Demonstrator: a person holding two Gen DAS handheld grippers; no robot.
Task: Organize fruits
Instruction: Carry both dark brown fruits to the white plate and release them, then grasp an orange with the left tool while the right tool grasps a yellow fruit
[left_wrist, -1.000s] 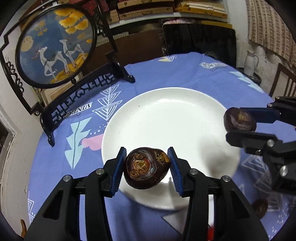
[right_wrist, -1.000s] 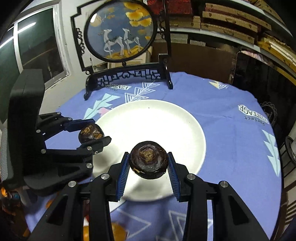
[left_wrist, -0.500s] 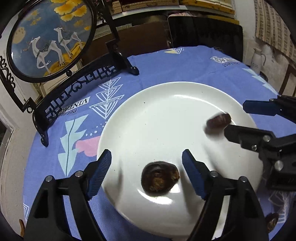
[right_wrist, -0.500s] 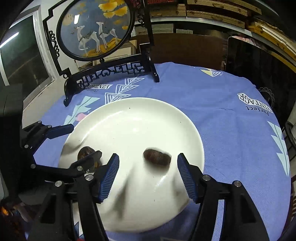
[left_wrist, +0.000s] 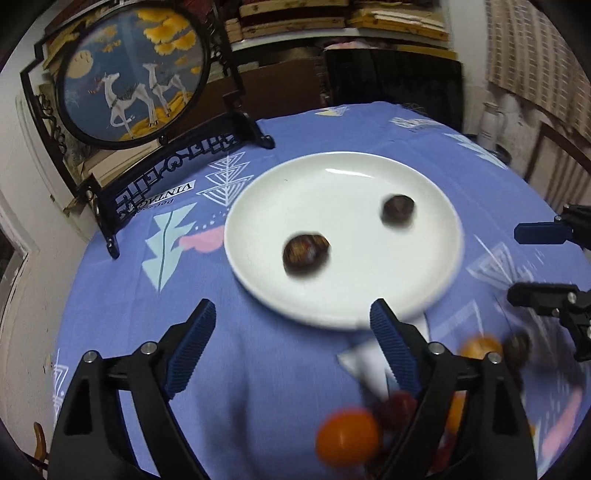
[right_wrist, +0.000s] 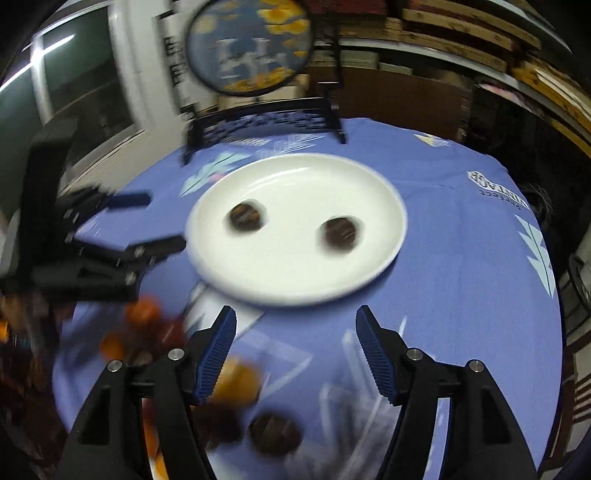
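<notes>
Two dark brown fruits (left_wrist: 306, 254) (left_wrist: 397, 209) lie apart on the white plate (left_wrist: 332, 162) in the middle of the counter (left_wrist: 258, 369). The left tongs (left_wrist: 291, 332) are wide open and hold nothing. The right tongs (right_wrist: 293, 339) are wide open and empty too.

More fruit waits by the counter's near edge: an orange one (left_wrist: 347, 437) and a dark one (right_wrist: 275, 432). To do the next pick well, I think each pair of tongs should drop straight over one fruit and squeeze gently.

The near pile is blurry and partly hidden behind the tongs, so I cannot count it.
</notes>
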